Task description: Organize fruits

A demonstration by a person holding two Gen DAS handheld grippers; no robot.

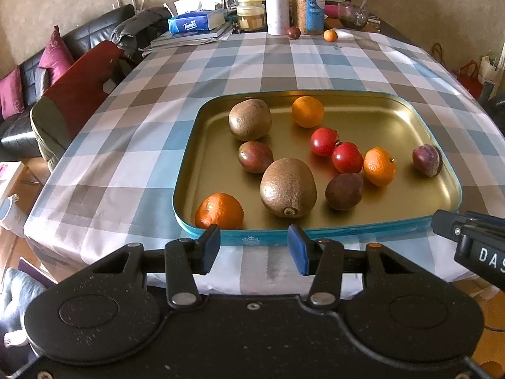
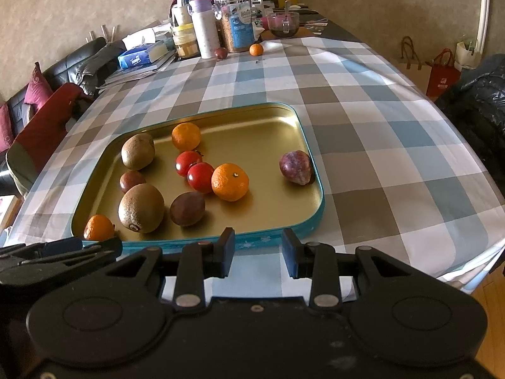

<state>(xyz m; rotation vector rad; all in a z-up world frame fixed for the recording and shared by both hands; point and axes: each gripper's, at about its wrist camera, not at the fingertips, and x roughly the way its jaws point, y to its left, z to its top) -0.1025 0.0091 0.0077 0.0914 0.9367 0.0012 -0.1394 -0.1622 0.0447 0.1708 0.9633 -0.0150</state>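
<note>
Roughly level over the near table edge, both grippers idle. Left gripper (image 1: 254, 249): jaws apart, nothing between them, just short of the tray's near rim. Tray (image 1: 372, 229), gold inside with a teal wall, sits on the checked tablecloth (image 1: 142, 145).

Tray contents, left to right: mandarin (image 1: 219, 211) in the near-left corner against the rim; far kiwi (image 1: 250, 119); passion fruit (image 1: 255, 156) just beside it; large near kiwi (image 1: 288, 187); far mandarin (image 1: 307, 111); two tomatoes (image 1: 347, 157) touching each other; dark passion fruit (image 1: 344, 191) near them; third mandarin (image 1: 379, 166) touching the right tomato; purple passion fruit (image 1: 426, 160) alone by the right wall.

Right gripper (image 2: 258, 249): jaws apart, empty, at the tray's near-right rim.

Far end of the table: one passion fruit (image 1: 294, 32) and one small mandarin (image 1: 330, 35), loose beside jars (image 1: 311, 6).
</note>
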